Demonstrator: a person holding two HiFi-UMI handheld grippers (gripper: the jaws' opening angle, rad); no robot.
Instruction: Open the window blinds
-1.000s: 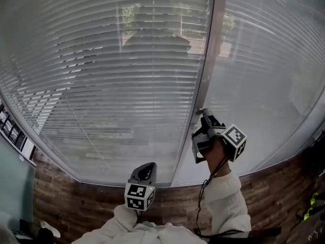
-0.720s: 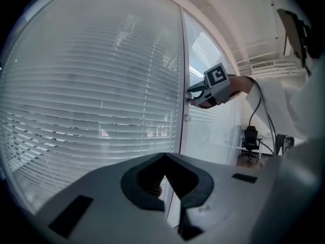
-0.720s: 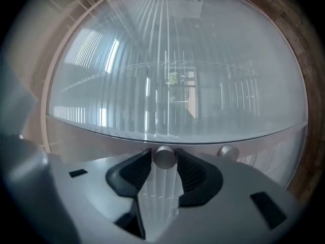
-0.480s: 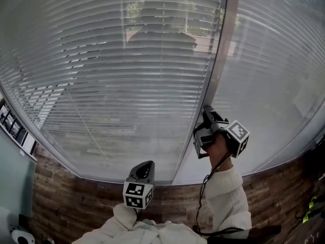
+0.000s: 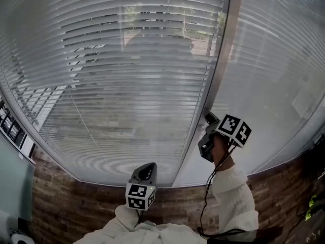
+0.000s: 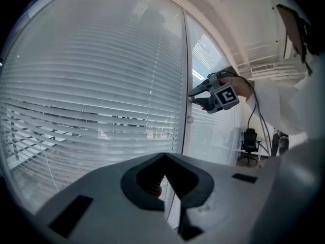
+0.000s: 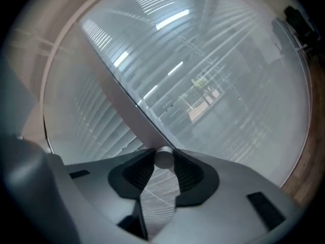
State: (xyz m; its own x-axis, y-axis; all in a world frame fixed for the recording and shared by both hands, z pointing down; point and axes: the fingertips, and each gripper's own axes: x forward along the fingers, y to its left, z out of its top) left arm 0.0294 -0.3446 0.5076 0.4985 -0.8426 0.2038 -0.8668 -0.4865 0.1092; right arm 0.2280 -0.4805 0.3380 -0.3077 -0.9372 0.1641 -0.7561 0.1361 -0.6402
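White slatted blinds (image 5: pixel 117 75) hang behind the glass of two panes split by a grey frame post (image 5: pixel 221 50). My right gripper (image 5: pixel 207 118) reaches up to that post. Its jaws have just been closing and now press on a small round metal knob (image 7: pixel 163 158) that sticks out from the post (image 7: pixel 122 98). The left gripper view shows the right gripper (image 6: pixel 197 92) from the side at the same post. My left gripper (image 5: pixel 147 170) is held low in front of the sill, away from the glass. Its jaws (image 6: pixel 163 159) meet with nothing between them.
A brick-patterned wall (image 5: pixel 71 207) runs below the window sill. Another small round knob (image 6: pixel 189 119) shows on the post below the right gripper. An office chair (image 6: pixel 249 145) stands far off to the right. A cable (image 5: pixel 208 197) trails from the right gripper along the white sleeve (image 5: pixel 236 202).
The right gripper has rolled on the knob, so its marker cube now faces up. Slats of the left pane show more dark gaps. The left gripper has stayed put.
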